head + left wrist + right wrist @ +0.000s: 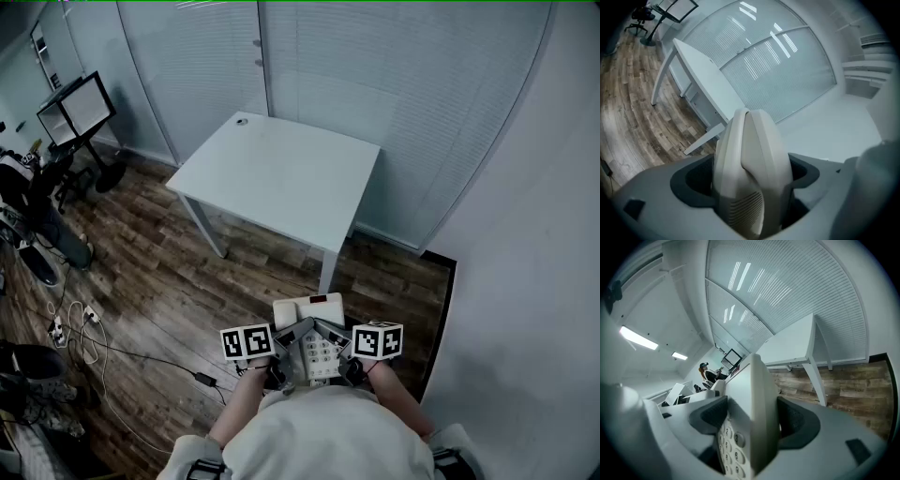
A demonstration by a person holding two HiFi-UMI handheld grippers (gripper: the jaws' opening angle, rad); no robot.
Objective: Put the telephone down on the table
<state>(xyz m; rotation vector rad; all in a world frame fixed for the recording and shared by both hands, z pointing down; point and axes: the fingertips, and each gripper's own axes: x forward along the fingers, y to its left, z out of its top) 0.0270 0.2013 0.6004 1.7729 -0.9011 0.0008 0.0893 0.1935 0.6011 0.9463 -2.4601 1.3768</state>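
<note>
A beige desk telephone (316,330) with a keypad and handset hangs in the air over the wooden floor, well short of the white table (281,173). My left gripper (289,345) is shut on its left, handset side (750,168), and the dark pads press on both faces. My right gripper (341,349) is shut on its right, keypad side (749,413). The table (701,63) lies ahead in the left gripper view and the table (787,345) also shows ahead in the right gripper view. Its top is bare except for a small round fitting (242,120) at the far left corner.
Cables and a power strip (73,328) lie on the floor at the left. A monitor on a stand (80,108) and dark equipment (37,211) stand at the far left. Blinds (375,84) run behind the table. A white wall (525,309) closes the right side. A person (704,372) sits far off.
</note>
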